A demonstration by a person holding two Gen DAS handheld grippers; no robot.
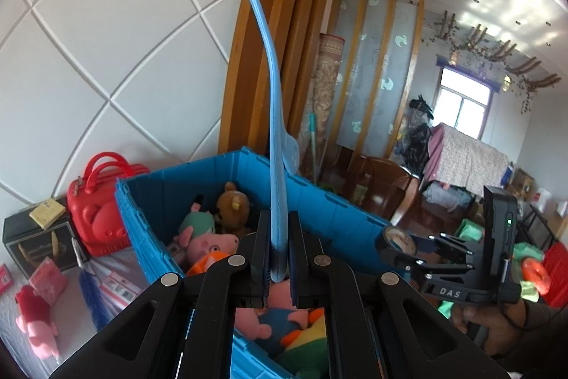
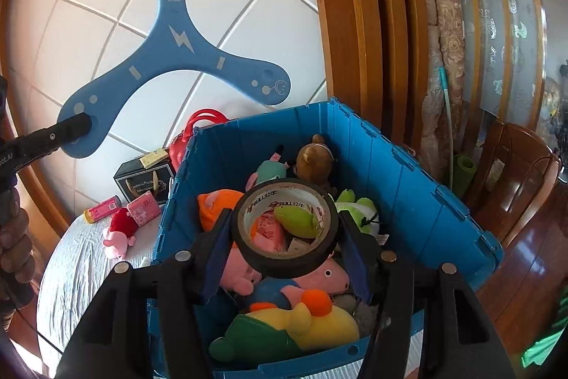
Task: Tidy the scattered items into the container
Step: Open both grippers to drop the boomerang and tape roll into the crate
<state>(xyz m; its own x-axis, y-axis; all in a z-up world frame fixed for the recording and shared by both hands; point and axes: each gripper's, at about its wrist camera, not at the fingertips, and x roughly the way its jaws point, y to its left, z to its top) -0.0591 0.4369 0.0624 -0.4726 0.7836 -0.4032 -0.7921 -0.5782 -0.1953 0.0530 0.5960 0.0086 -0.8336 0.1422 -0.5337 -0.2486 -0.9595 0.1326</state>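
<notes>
My left gripper [image 1: 278, 258] is shut on one arm of a blue three-armed boomerang [image 1: 274, 137], held edge-on above the blue crate [image 1: 142, 219]. From the right wrist view the boomerang [image 2: 177, 52] shows flat, up left of the crate [image 2: 419, 194], with the left gripper [image 2: 76, 126] clamped on its lower arm. My right gripper [image 2: 285, 237] is shut on a black roll of tape [image 2: 284, 258], held over the crate's plush toys [image 2: 284, 325]. The right gripper [image 1: 419, 247] with the tape also shows in the left wrist view.
On the white table [image 2: 78, 272] left of the crate lie a pink pig plush [image 2: 119, 233], pink packets [image 2: 142, 205], a black box [image 2: 145, 180] and a red toy case [image 1: 96, 205]. A wooden chair [image 2: 518, 173] and wood frame [image 2: 355, 23] stand on the right.
</notes>
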